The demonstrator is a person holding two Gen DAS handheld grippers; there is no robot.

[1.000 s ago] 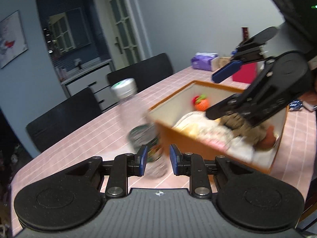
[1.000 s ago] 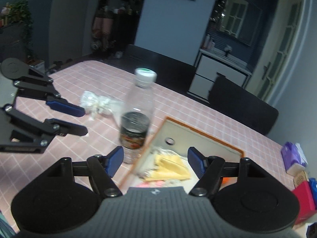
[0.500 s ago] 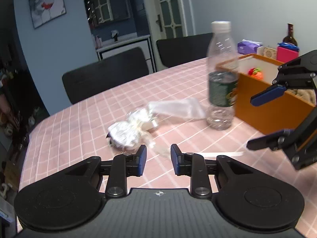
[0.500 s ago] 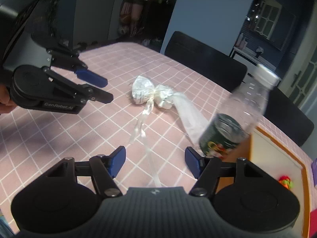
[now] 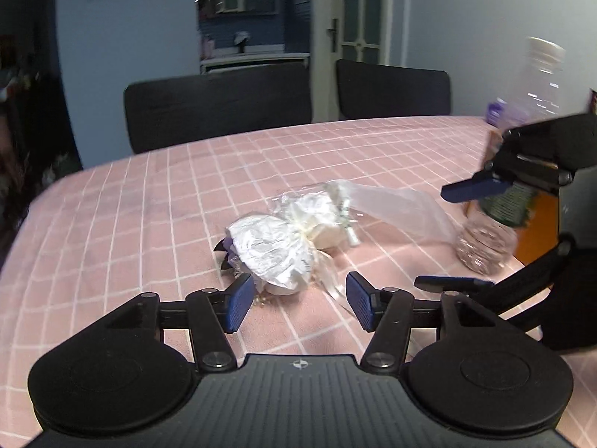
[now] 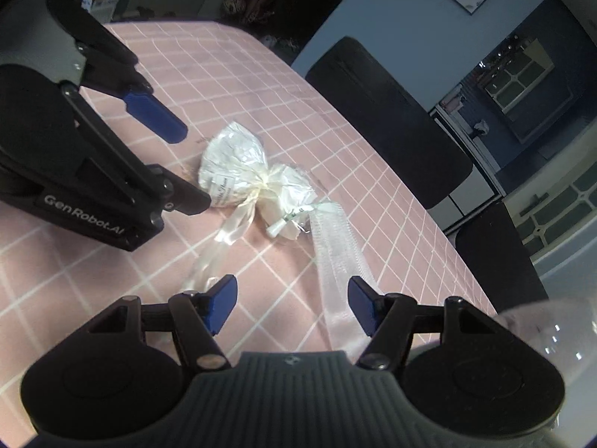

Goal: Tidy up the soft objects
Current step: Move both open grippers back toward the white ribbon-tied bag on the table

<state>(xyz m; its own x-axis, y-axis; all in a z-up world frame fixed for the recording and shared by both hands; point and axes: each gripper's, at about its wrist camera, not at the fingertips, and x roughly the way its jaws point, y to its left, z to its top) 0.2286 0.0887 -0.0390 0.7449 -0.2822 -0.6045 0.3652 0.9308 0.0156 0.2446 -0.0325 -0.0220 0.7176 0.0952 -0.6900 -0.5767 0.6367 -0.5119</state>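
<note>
On the pink checked table [image 5: 149, 201] lies the soft thing to be put away: a white wrapped bundle [image 5: 276, 246], 2 crinkled lumps tied with ribbon [image 6: 220, 250], a strip of white mesh [image 6: 335, 257] trailing from it toward the bottle [image 5: 488, 246]. The left gripper [image 5: 298, 300] sits just short of the bundle, its jaws having just been opening, nothing pressed between them. The right gripper [image 6: 289, 304] is spread too, empty, with the mesh running between its fingers but, as far as the blur allows, untouched. An orange box [image 5: 537, 231], probably the destination, stands behind the bottle. So this item is not yet picked up; grasping, carrying and dropping it in are all left.
</note>
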